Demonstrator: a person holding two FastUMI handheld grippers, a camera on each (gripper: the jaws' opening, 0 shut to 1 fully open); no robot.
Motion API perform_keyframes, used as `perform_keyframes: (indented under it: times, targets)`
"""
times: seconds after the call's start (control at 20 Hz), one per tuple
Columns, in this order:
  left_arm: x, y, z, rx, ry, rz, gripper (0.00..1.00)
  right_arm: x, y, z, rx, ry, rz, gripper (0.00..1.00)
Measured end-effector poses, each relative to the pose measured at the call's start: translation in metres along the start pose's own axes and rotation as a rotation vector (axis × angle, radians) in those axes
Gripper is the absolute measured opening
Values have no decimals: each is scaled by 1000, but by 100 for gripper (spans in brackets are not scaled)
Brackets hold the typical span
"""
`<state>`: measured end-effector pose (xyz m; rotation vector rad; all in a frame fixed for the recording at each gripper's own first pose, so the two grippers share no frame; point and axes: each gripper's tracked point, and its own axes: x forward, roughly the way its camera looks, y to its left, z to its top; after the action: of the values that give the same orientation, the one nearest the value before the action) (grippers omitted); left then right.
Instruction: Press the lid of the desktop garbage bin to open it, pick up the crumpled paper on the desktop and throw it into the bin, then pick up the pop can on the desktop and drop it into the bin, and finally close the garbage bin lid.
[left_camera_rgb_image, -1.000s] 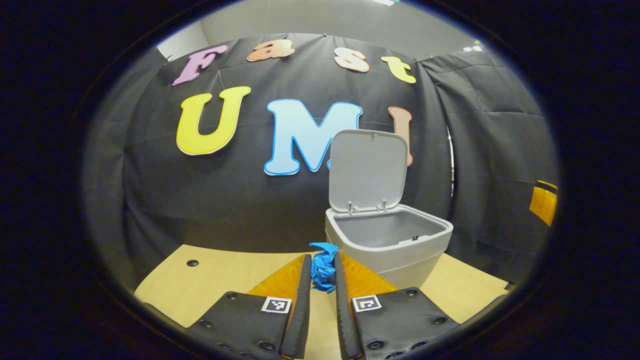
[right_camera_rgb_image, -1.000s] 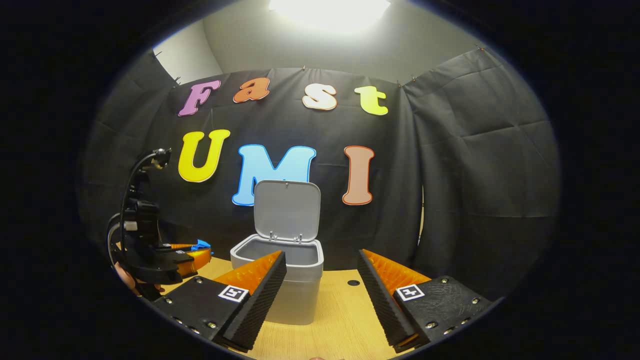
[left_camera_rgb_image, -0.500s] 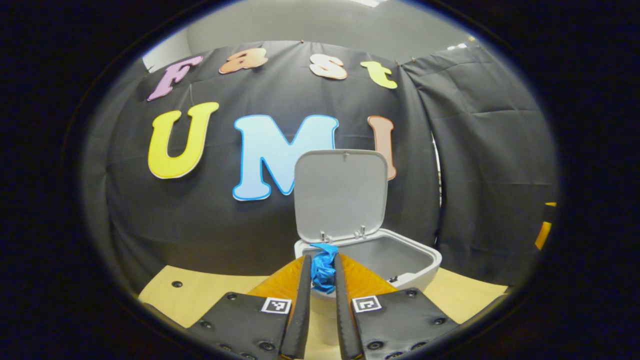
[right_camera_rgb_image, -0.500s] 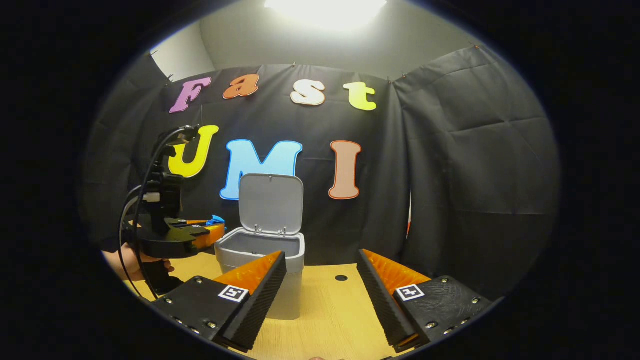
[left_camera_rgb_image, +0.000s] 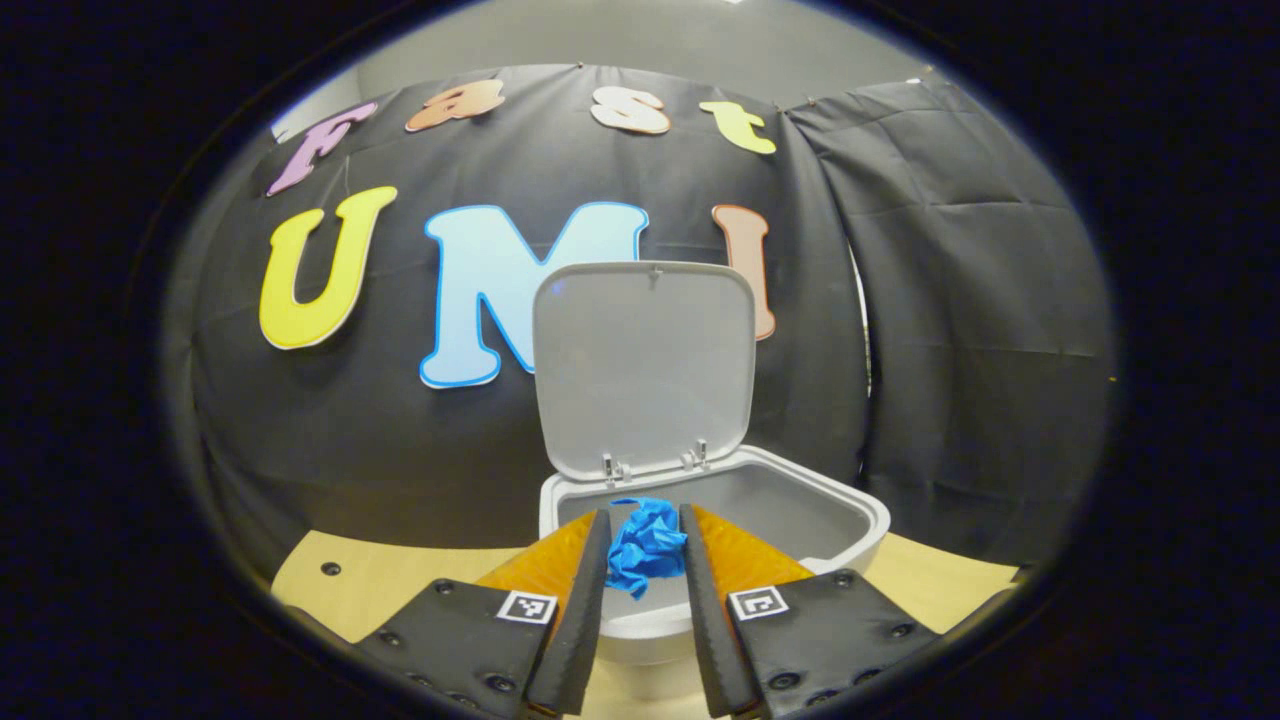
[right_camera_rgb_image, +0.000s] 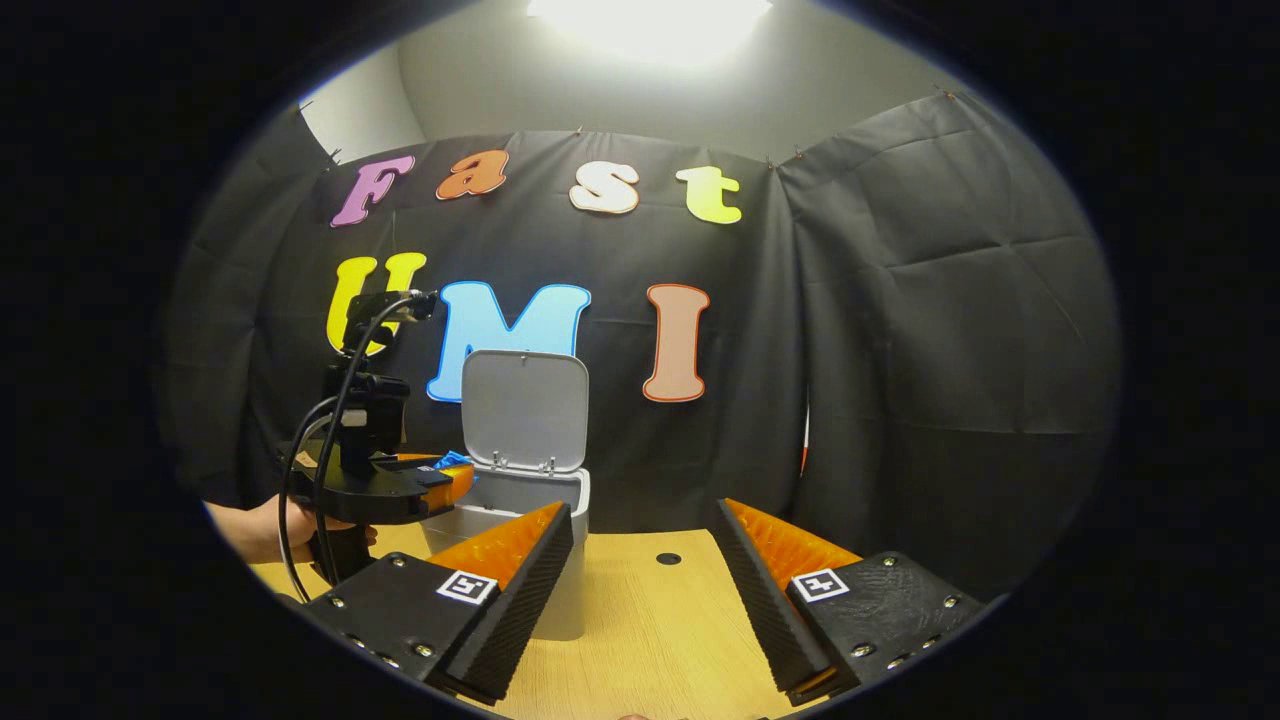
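Note:
In the left gripper view the grey bin stands right in front with its lid upright and open. My left gripper holds the blue crumpled paper between both fingers, over the bin's near rim. From the right gripper view the same bin sits at the left, its lid raised, and the left gripper hovers at its left edge with the paper at its tips. My right gripper is open with nothing in it, low over the table and to the bin's right.
The wooden table has a small dark hole behind the right gripper and another hole at the far left. A hand holds the left gripper. Black cloth walls close in behind and to the right.
My left gripper carried the paper forward and rightward until it hangs over the bin's opening; its fingers now stand a little wider apart. The right gripper drifted slightly right, still open.

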<state>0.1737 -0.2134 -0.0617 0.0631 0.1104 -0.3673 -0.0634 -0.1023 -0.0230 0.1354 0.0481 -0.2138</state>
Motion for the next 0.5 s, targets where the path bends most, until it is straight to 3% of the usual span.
perform_keyframes:
  times: [0.05, 0.15, 0.2, 0.25, 0.4, 0.5]
  targets:
    - [-2, 0, 0, -4, -5, -7, 49, 1, 1, -1, 2, 2, 2, 92]
    - [-2, -1, 0, -9, -4, -15, 73, 3, 5, -3, -1, 4, 10, 92]
    - [-4, -2, 2, -20, -7, -25, 77, 3, 8, -4, -3, 6, 18, 92]
    - [-9, 0, 3, -34, -14, -27, 87, 2, 12, -7, -4, 11, 25, 92]
    - [-27, 8, 10, -50, -34, -18, 97, 0, 31, -16, -3, 34, 63, 92]
    - [-45, 16, 21, -53, -61, -11, 97, 0, 43, -21, -8, 47, 86, 94]
